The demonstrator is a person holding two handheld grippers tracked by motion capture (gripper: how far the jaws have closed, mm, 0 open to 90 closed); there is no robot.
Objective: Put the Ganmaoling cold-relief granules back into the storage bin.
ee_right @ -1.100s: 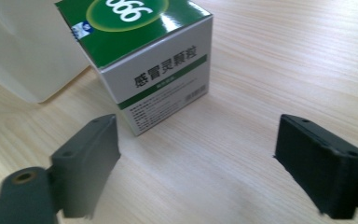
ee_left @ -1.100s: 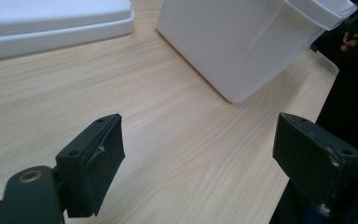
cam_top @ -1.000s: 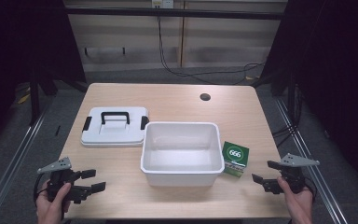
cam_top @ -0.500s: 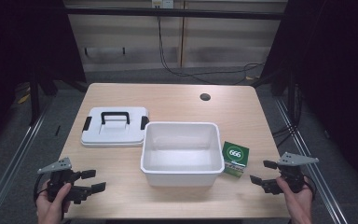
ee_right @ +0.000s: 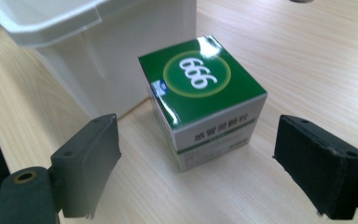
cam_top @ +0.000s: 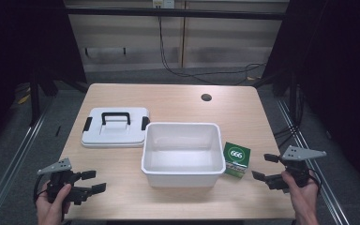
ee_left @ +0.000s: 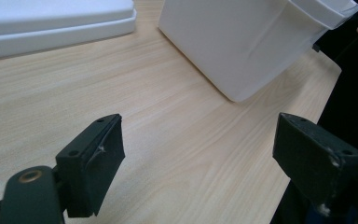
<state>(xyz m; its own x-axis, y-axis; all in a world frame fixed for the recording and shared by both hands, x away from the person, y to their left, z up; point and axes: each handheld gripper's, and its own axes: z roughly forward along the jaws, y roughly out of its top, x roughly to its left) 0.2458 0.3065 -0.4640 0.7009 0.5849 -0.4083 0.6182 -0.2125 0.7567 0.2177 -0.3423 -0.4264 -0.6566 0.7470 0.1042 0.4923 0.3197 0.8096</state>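
A green box (cam_top: 236, 159) marked 666 (ee_right: 205, 100) stands on the table against the right wall of an empty white tub (cam_top: 182, 152). A white lid with a black handle (cam_top: 115, 126) lies flat to the tub's left. My right gripper (cam_top: 262, 168) is open near the table's right front, its jaws pointing at the green box a short way off, nothing between them (ee_right: 196, 172). My left gripper (cam_top: 93, 181) is open at the front left, low over bare wood (ee_left: 196, 163), facing the tub's near corner (ee_left: 242, 42).
A round cable hole (cam_top: 206, 97) is in the table top at the back right. The wooden table's front edge (cam_top: 178, 214) lies just before both hands. Dark floor and metal rails flank the table.
My right gripper has crept slightly left towards the green box. The left gripper has stayed put.
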